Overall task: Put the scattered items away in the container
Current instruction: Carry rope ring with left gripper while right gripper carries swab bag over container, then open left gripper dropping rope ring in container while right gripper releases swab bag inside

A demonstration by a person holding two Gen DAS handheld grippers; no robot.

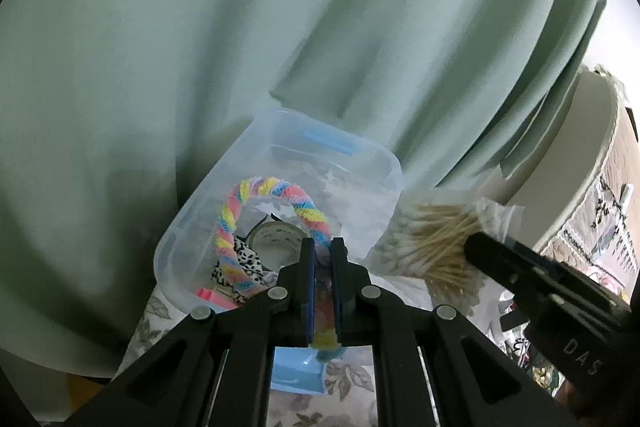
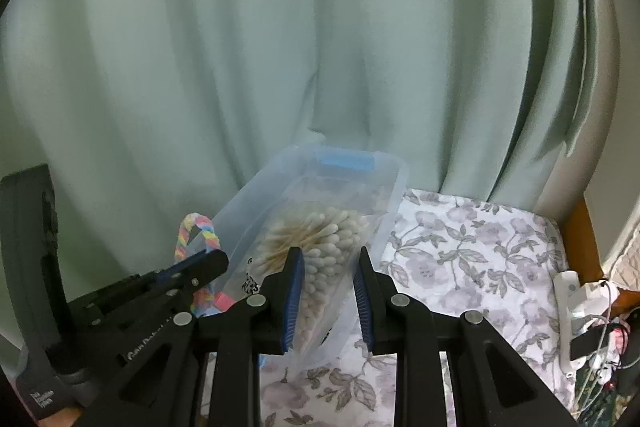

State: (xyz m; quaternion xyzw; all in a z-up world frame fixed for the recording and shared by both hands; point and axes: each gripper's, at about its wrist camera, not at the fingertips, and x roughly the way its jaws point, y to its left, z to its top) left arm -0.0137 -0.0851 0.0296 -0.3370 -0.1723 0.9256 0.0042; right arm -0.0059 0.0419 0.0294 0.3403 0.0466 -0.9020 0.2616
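A clear plastic container (image 1: 384,163) with a blue latch stands on the floral cloth by the curtain. My left gripper (image 1: 323,247) is shut on a pastel braided ring (image 1: 240,199) and holds it over the container, which holds a tape roll (image 1: 276,235) and a spotted scrunchie (image 1: 244,259). My right gripper (image 2: 329,259) holds a clear bag of cotton swabs (image 2: 316,239) between its fingers above the container (image 2: 384,183). The bag also shows in the left wrist view (image 1: 436,239), with the right gripper (image 1: 480,247) on it. The left gripper (image 2: 216,259) and ring (image 2: 196,223) show at left.
A green curtain (image 2: 280,47) hangs right behind the container. The floral cloth (image 2: 480,247) spreads to the right. A white power strip with cables (image 2: 572,303) lies at the right edge. A blue lid piece (image 1: 296,371) lies under my left gripper.
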